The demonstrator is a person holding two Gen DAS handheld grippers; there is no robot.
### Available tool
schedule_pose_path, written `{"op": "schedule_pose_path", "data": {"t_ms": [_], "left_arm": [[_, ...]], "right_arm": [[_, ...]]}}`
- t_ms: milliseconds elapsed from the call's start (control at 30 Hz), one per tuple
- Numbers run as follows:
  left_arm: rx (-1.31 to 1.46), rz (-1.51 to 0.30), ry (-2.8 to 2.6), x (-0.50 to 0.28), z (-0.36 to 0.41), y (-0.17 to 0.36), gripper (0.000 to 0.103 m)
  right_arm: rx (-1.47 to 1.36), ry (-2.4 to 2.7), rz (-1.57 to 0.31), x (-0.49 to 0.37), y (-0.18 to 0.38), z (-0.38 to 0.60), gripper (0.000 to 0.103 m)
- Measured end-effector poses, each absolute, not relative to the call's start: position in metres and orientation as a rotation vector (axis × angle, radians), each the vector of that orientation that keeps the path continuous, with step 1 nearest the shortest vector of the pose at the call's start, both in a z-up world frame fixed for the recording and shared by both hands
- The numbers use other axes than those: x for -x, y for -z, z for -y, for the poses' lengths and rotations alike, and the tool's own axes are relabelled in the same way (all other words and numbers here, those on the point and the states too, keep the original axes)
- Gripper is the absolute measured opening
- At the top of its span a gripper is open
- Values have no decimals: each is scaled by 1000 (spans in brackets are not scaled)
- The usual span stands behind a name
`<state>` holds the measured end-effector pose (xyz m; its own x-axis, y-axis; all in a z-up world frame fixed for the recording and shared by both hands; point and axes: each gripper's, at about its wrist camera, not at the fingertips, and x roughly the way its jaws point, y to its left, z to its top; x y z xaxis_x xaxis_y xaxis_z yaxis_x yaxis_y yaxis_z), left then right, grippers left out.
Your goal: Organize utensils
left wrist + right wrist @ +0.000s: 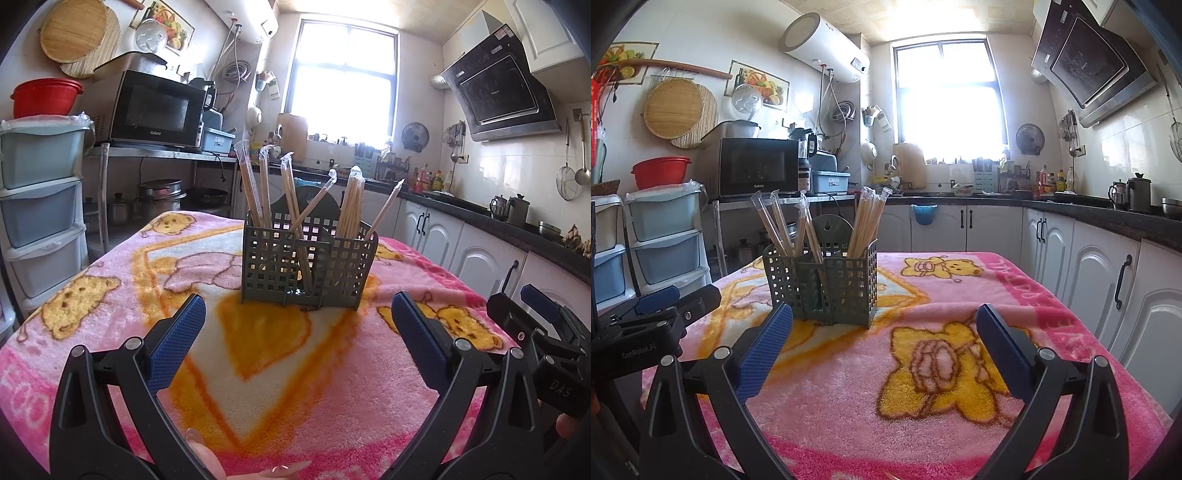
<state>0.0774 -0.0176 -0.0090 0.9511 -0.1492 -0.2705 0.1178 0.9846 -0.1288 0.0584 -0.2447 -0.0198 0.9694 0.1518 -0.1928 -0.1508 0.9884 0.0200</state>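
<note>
A grey-green perforated utensil holder [308,264] stands upright on a pink bear-print blanket [122,295] covering the table. It also shows in the right wrist view [822,286]. Several plastic-wrapped chopstick bundles [352,201] stand in its compartments, and they show too in the right wrist view [866,221]. My left gripper [297,314] is open and empty, a short way in front of the holder. My right gripper [884,325] is open and empty, in front and to the right of the holder. The right gripper appears at the right edge of the left wrist view [539,325].
Pale blue plastic drawers [40,206] stand left of the table. A microwave [155,109] sits on a steel shelf behind. White cabinets under a dark counter [1100,280] run along the right. The blanket [960,369] lies bare in front of both grippers.
</note>
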Motion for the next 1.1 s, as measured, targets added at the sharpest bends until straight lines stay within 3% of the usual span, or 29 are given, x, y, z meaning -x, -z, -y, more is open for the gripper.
{"op": "schedule_pose_path", "data": {"t_ms": [1100], "left_arm": [[116,-366,77,-94,17,13,93]], "right_arm": [[-4,-128,-222,-59,19,248,97]]}}
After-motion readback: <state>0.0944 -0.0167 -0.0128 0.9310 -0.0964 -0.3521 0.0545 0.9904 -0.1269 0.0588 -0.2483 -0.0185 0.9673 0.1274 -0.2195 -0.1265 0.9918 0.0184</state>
